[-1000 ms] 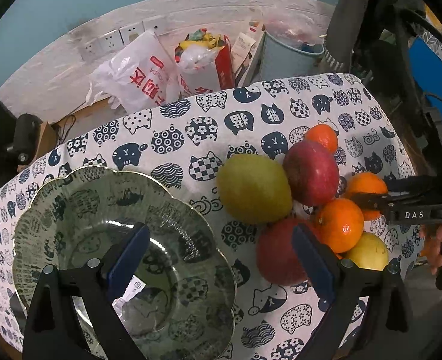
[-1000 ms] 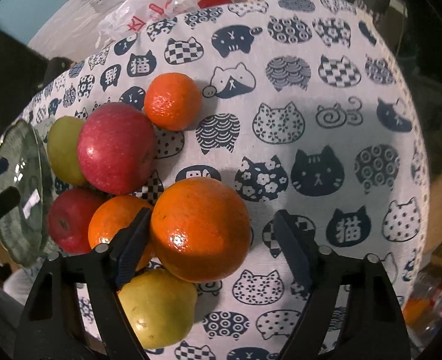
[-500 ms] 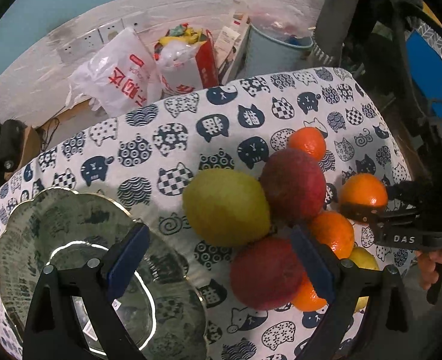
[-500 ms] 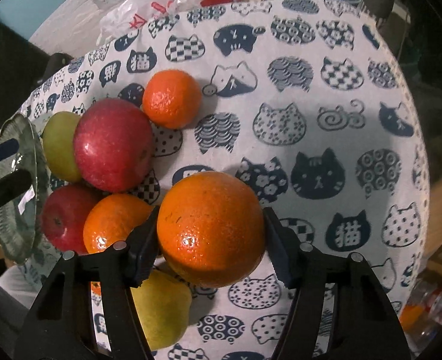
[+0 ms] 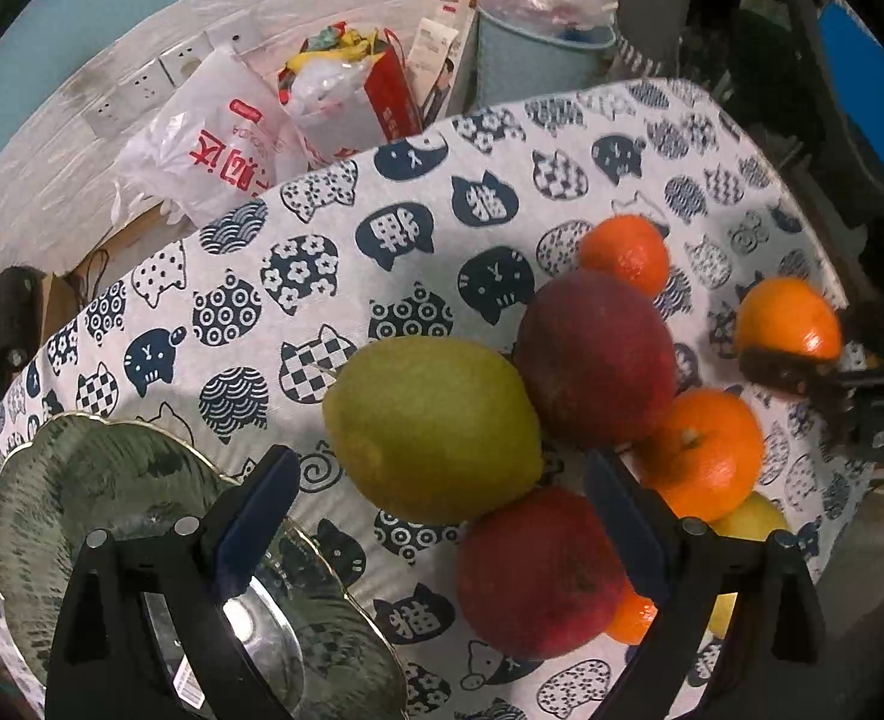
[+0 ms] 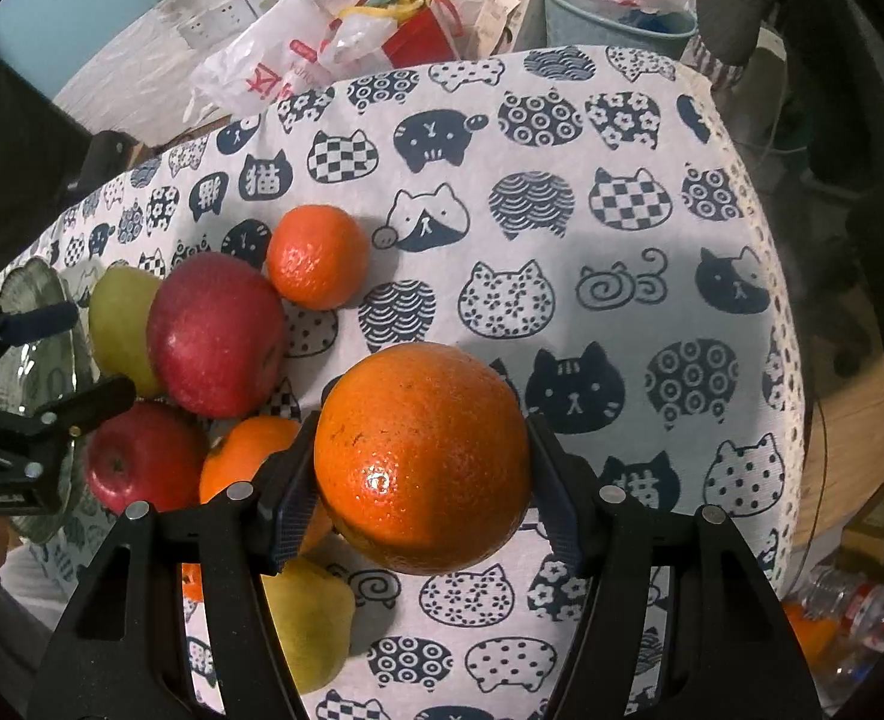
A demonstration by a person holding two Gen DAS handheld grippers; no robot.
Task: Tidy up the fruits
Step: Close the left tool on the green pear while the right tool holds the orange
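Note:
My right gripper (image 6: 423, 480) is shut on a large orange (image 6: 420, 456) and holds it above the cat-print cloth (image 6: 562, 210); the held orange also shows in the left wrist view (image 5: 787, 318). My left gripper (image 5: 442, 516) is open and empty, its jaws on either side of a green pear (image 5: 432, 429) and a red apple (image 5: 538, 570). A second red apple (image 5: 595, 354), an orange (image 5: 703, 453), a small tangerine (image 5: 625, 252) and a yellow pear (image 5: 748, 519) lie clustered. A green patterned plate (image 5: 81, 498) sits empty at the left.
White and red plastic bags (image 5: 213, 138) and a grey bucket (image 5: 532, 54) stand behind the table's far edge. Wall sockets (image 5: 159, 72) are on the wall. The table's right edge (image 6: 790, 360) drops off to floor clutter.
My right gripper closed on the large orange and lifted it off the cloth. My left gripper moved right, from over the plate toward the green pear and red apple.

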